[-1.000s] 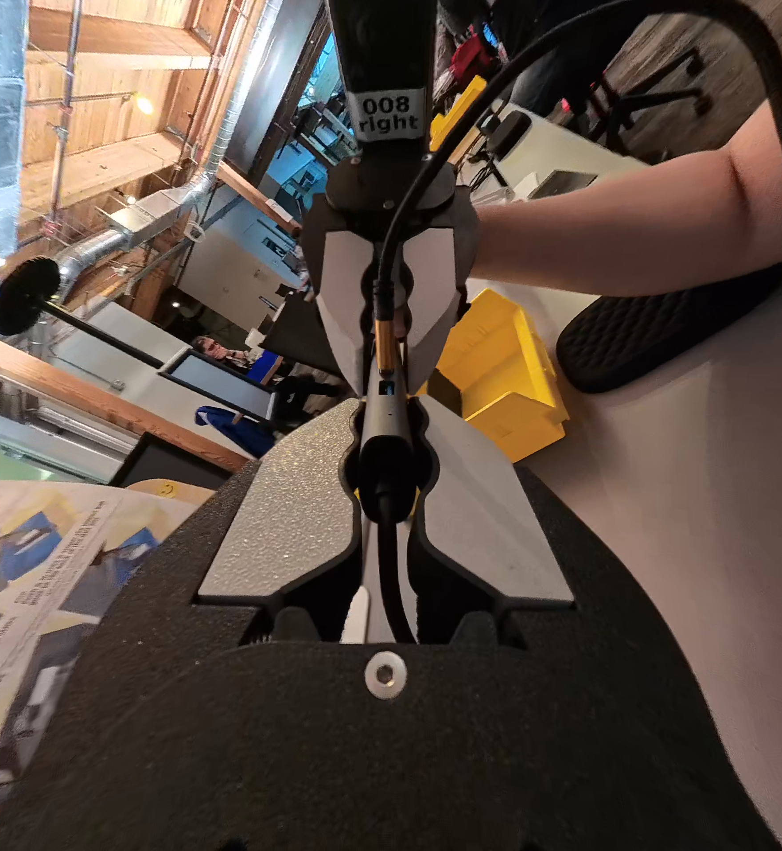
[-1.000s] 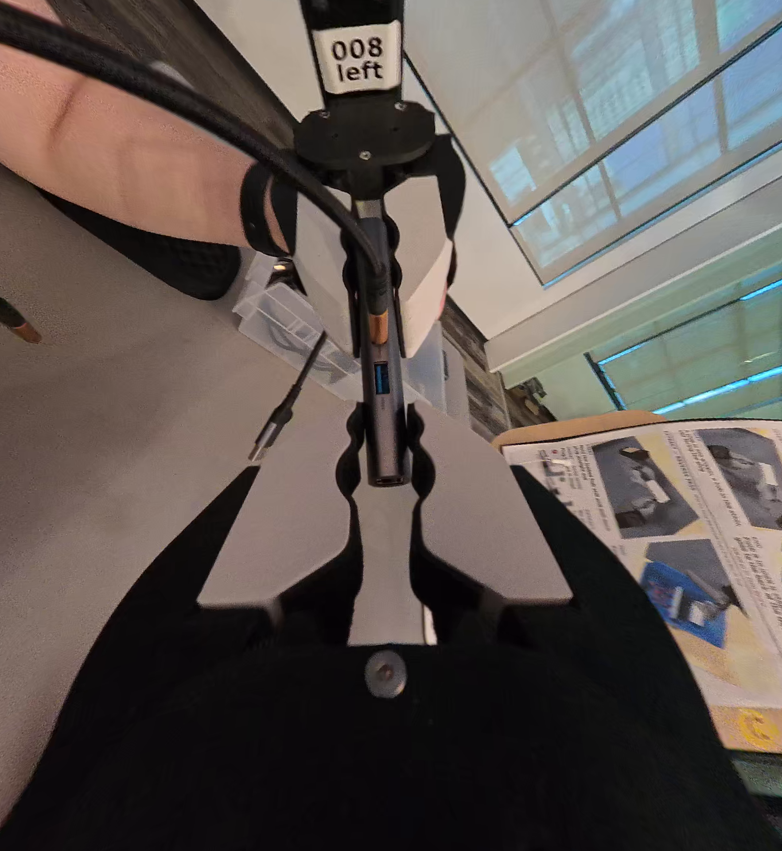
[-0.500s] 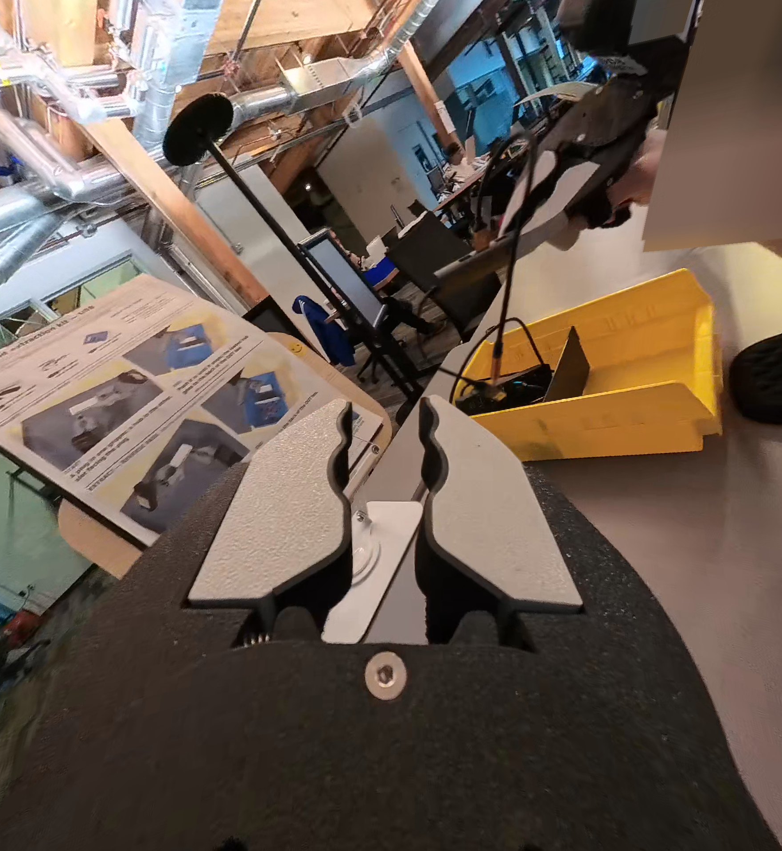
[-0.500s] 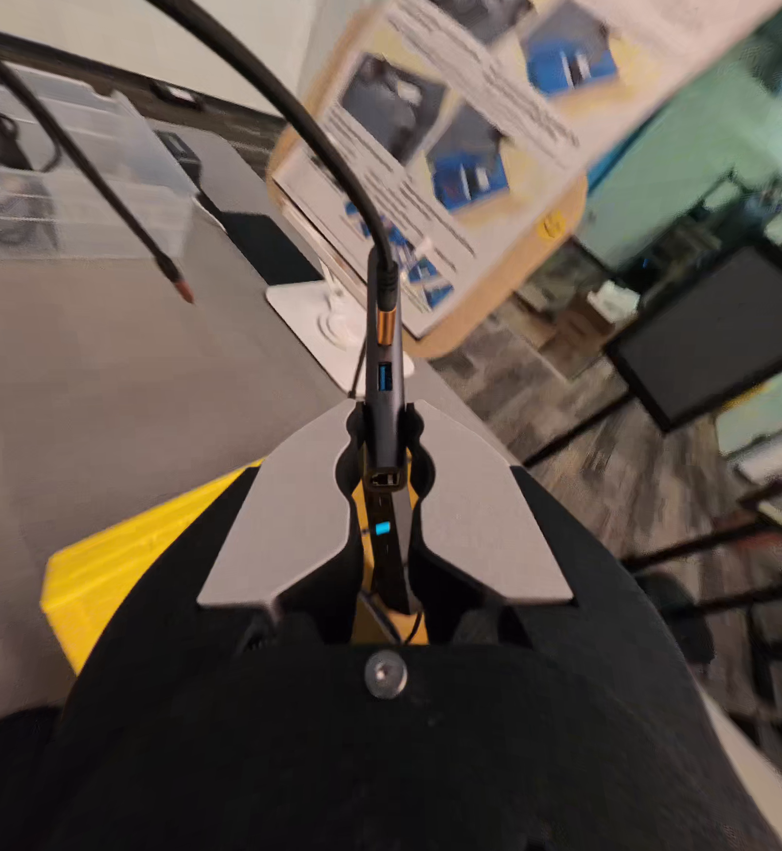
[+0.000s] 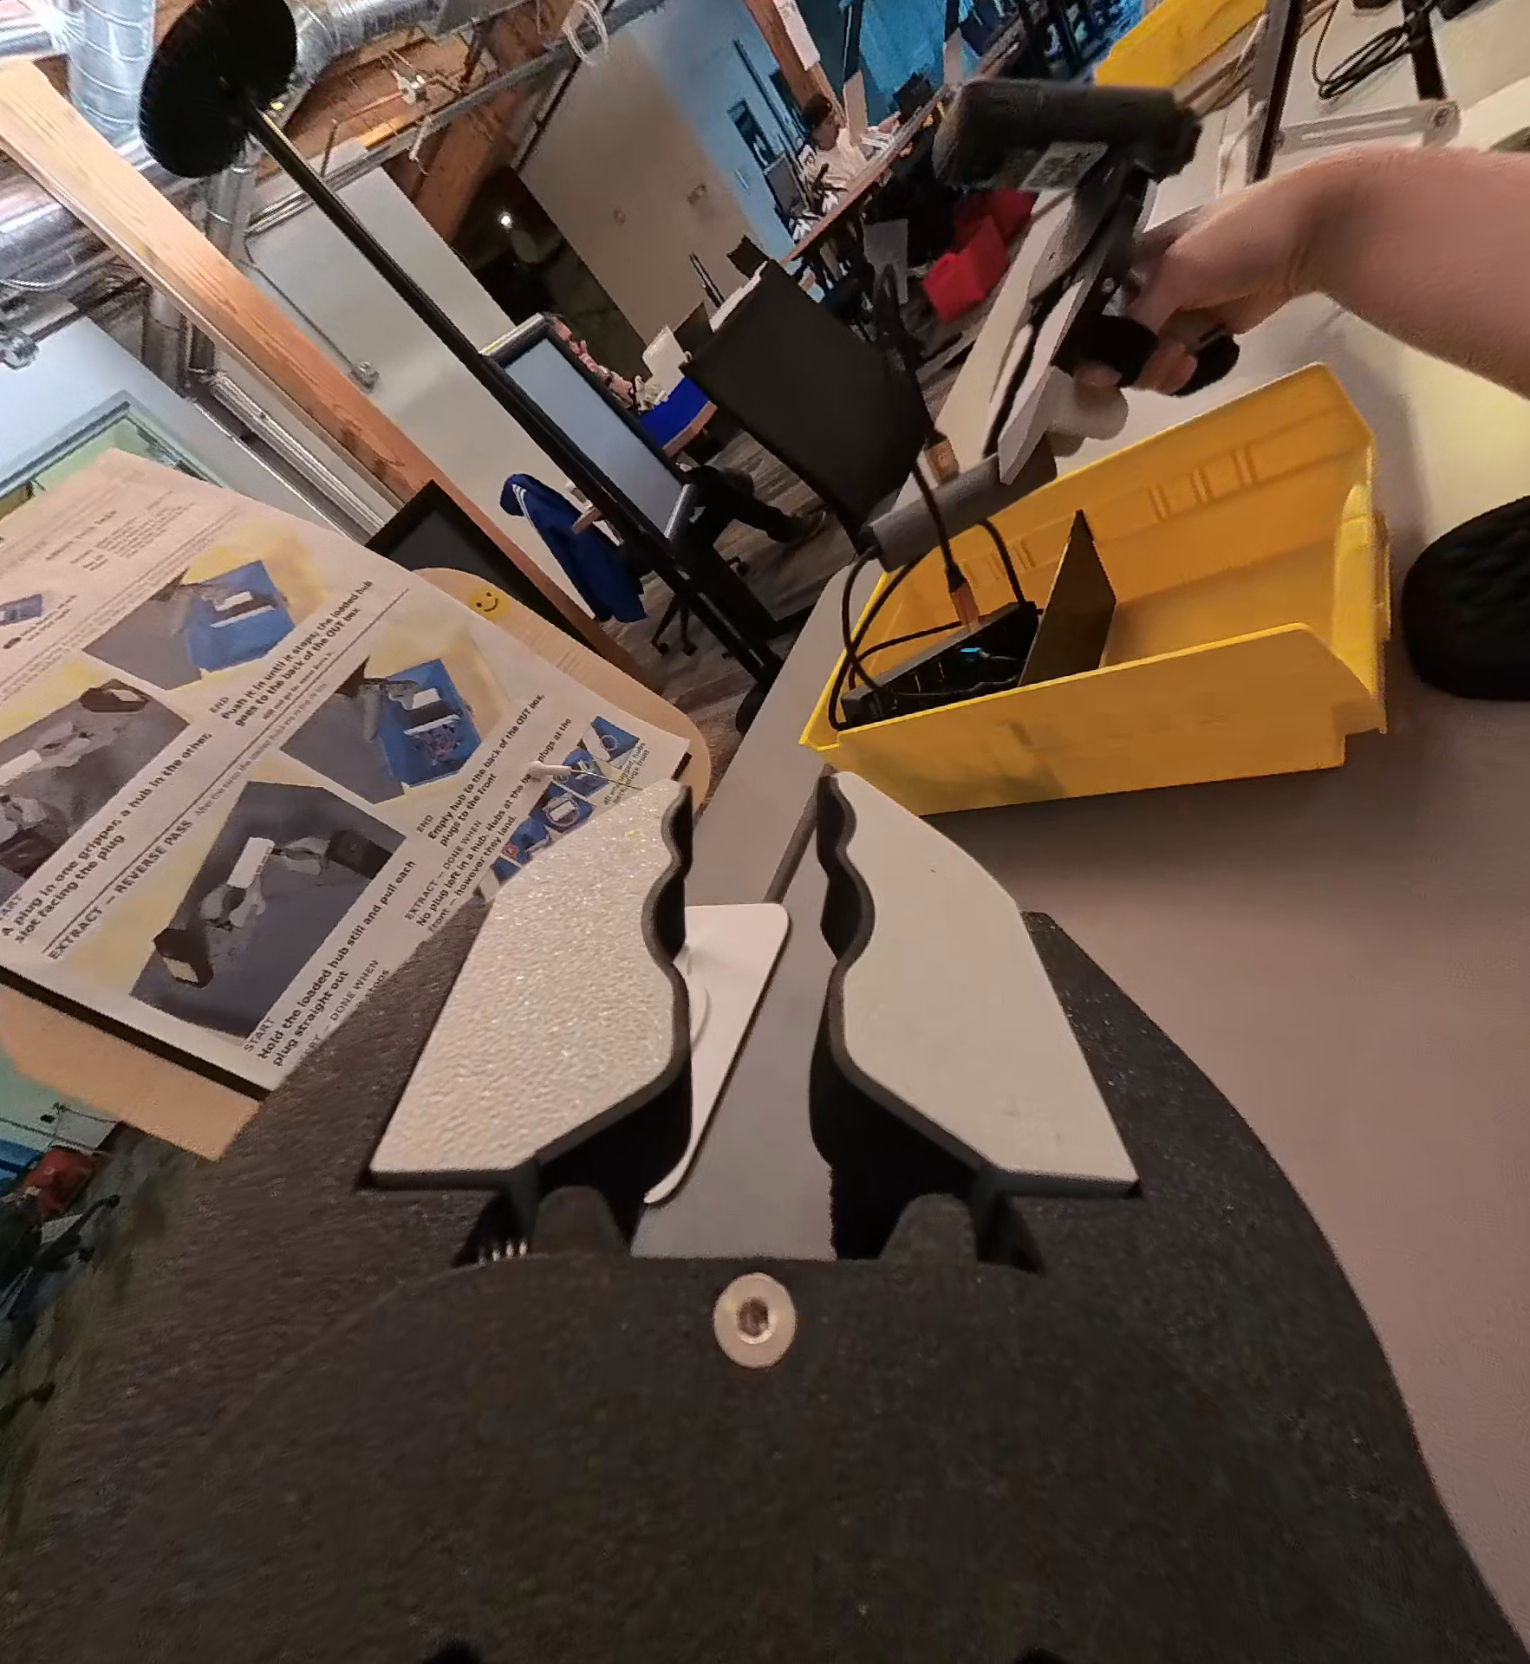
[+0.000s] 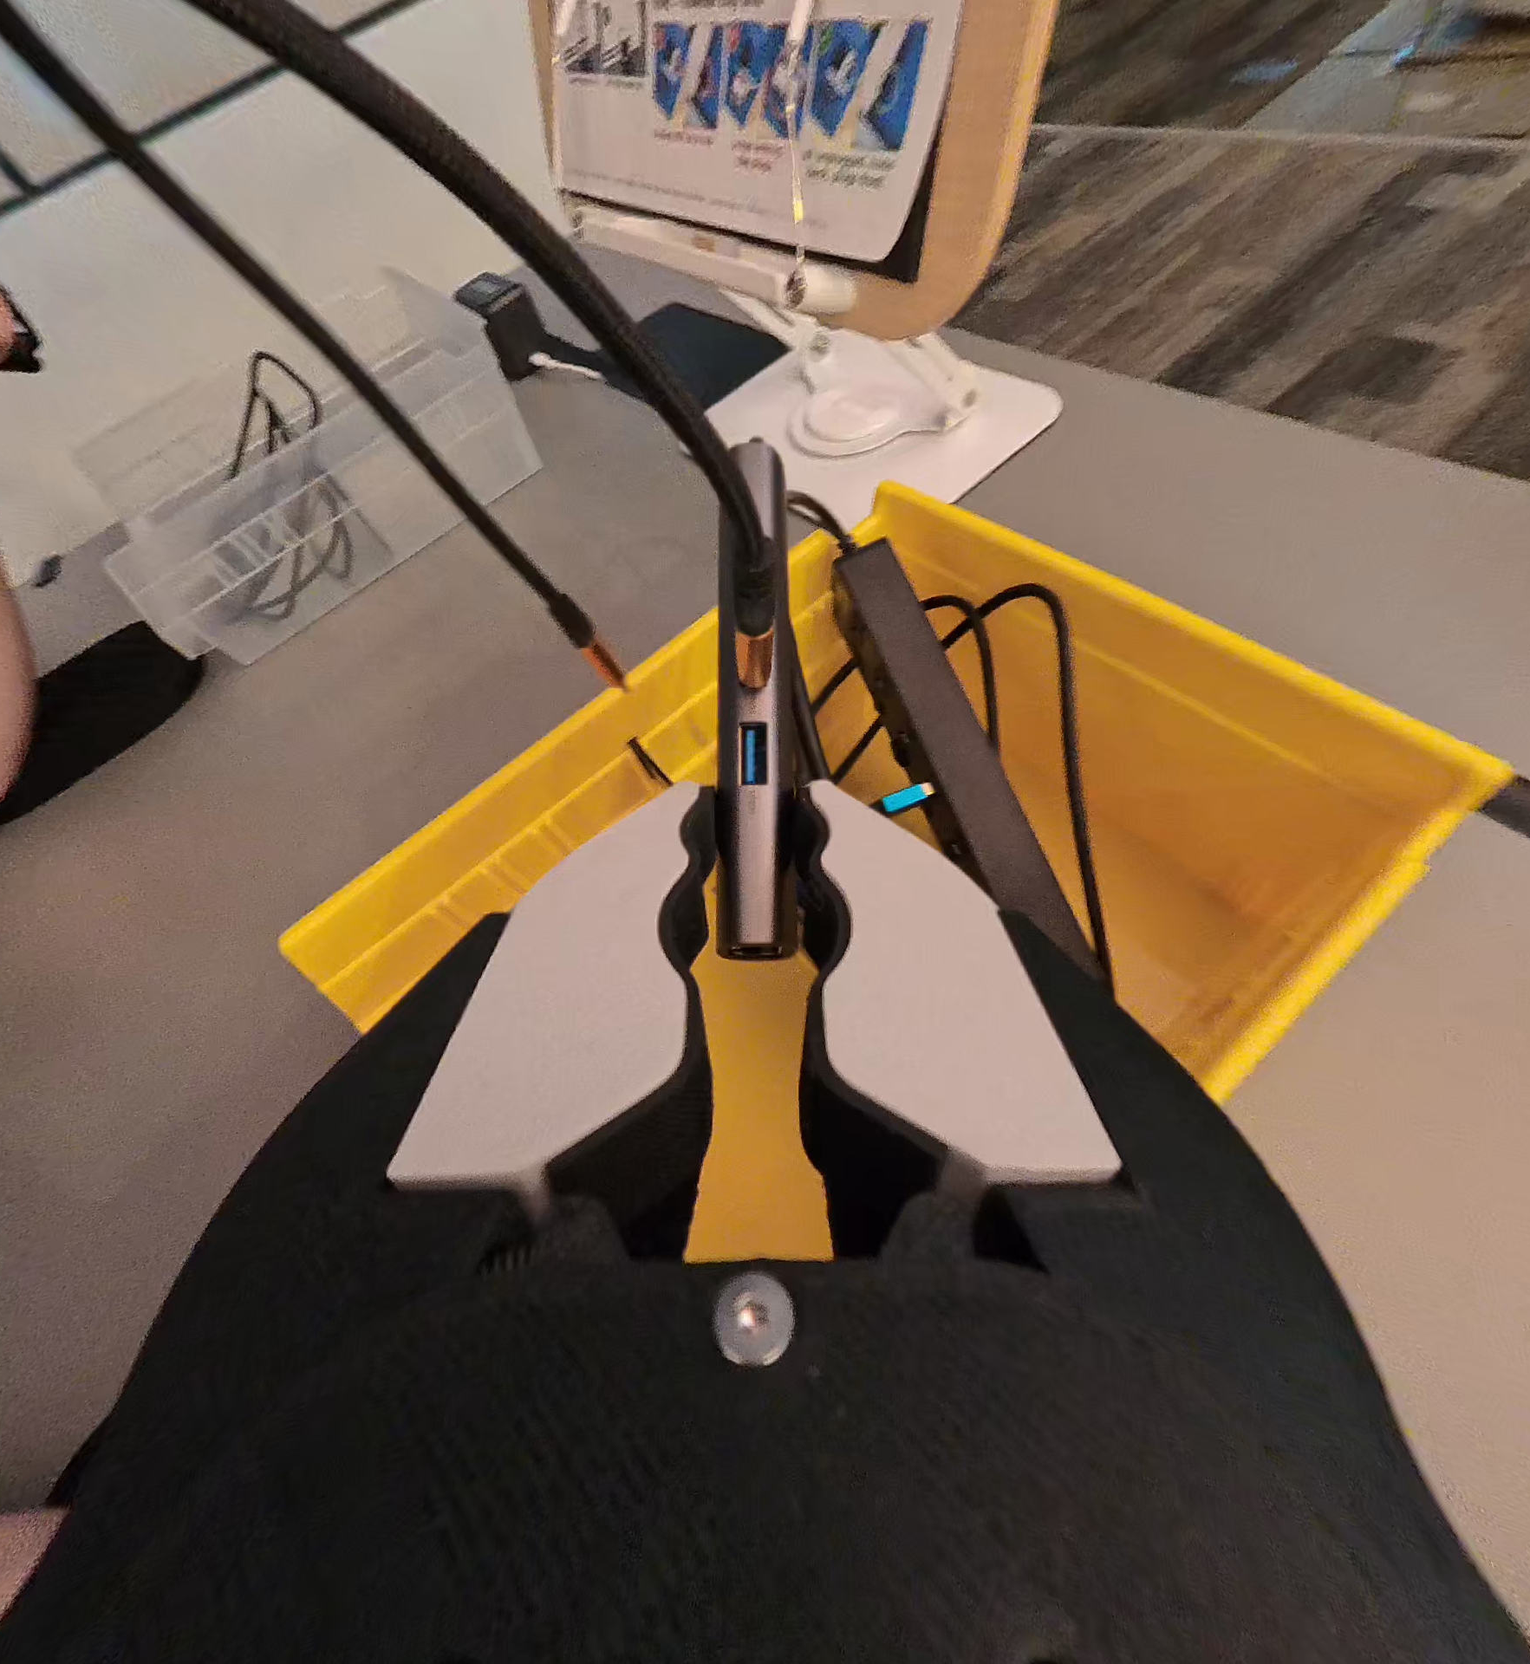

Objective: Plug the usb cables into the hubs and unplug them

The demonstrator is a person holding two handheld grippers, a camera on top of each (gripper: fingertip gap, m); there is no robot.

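Grey hub (image 6: 750, 810), with a braided cable (image 6: 563, 261) plugged into it, is clamped by the right gripper (image 6: 754, 792) above the yellow bin (image 6: 1238, 810). A black hub (image 6: 950, 720) and loose cables are seen inside the bin, beside a divider (image 5: 1069, 601). The left gripper (image 5: 750, 810) is held apart, empty, near the instruction board (image 5: 203, 765).

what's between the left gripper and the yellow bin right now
Only bare grey table lies between the open, empty left gripper and the yellow bin; the left wrist view shows it.

Even, bright indoor light, soft shadows; wide-angle edges bend, and the right view seems slightly motion-blurred.
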